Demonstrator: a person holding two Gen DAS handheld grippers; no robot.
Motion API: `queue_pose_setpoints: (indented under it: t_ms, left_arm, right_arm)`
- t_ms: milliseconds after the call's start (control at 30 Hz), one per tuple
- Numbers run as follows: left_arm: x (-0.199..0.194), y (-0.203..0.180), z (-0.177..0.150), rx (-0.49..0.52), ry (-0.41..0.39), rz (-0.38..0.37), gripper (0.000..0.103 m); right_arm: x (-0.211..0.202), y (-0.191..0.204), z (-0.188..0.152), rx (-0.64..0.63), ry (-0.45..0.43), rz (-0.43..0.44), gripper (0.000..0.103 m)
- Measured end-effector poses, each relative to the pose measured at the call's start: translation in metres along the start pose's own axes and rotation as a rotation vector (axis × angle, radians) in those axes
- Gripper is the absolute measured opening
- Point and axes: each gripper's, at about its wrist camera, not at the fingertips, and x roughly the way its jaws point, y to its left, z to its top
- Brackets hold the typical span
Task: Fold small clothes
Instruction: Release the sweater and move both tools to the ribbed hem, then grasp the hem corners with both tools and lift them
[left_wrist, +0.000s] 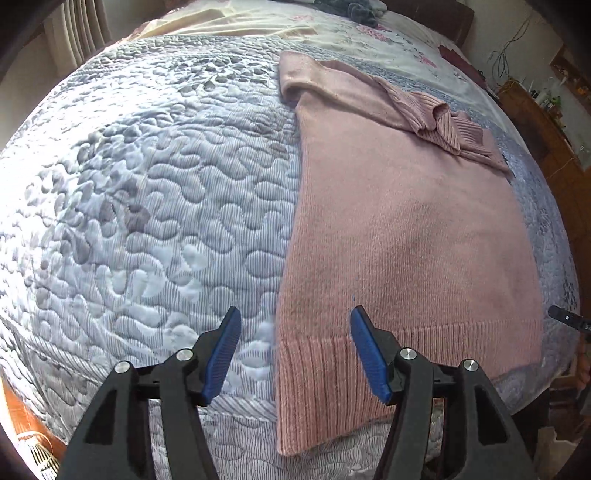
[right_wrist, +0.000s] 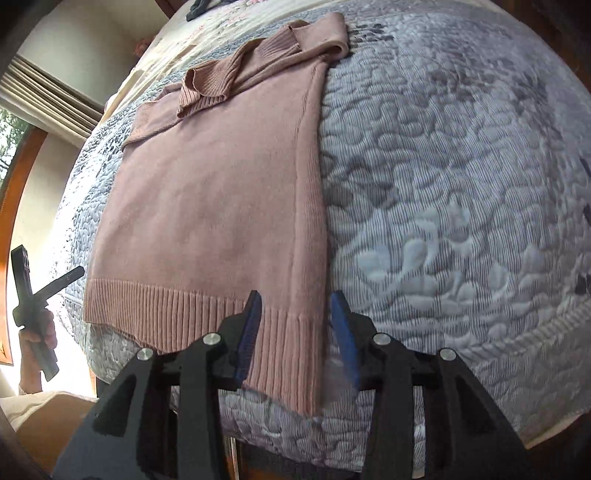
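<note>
The pink knit sweater lies flat on the quilted bed, sleeves folded in. Both tools hang wide and empty: left tool over the hem's left corner, right tool over its right corner. Each should probably pinch its ribbed corner, then both lift evenly toward twelve o'clock.

Both wrist views look forward and down from the bed's near edge, close above it, sharing the pink sweater: right of the left gripper, left of the right gripper.
</note>
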Motion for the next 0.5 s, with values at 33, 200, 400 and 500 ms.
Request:
queue_pose_setpoints:
  t_ms: [33,200,400,500]
  left_arm:
    - [0.002,0.002,-0.009,-0.006,0.015,0.001,0.062]
    - [0.011,0.005,-0.039,-0.028,0.051,0.013,0.063]
    - [0.006,0.009,-0.049,-0.071,0.058,-0.061,0.063]
    - [0.008,0.004,-0.054,-0.049,0.068,-0.051,0.062]
  right_arm:
    - [0.002,-0.004,-0.008,0.011,0.008,-0.007,0.041]
    - [0.014,-0.014,-0.034,0.047,0.042,0.017,0.041]
    - [0.018,-0.003,-0.034,0.022,0.055,0.052,0.04]
    - [0.024,0.002,-0.035,0.006,0.07,0.057,0.034]
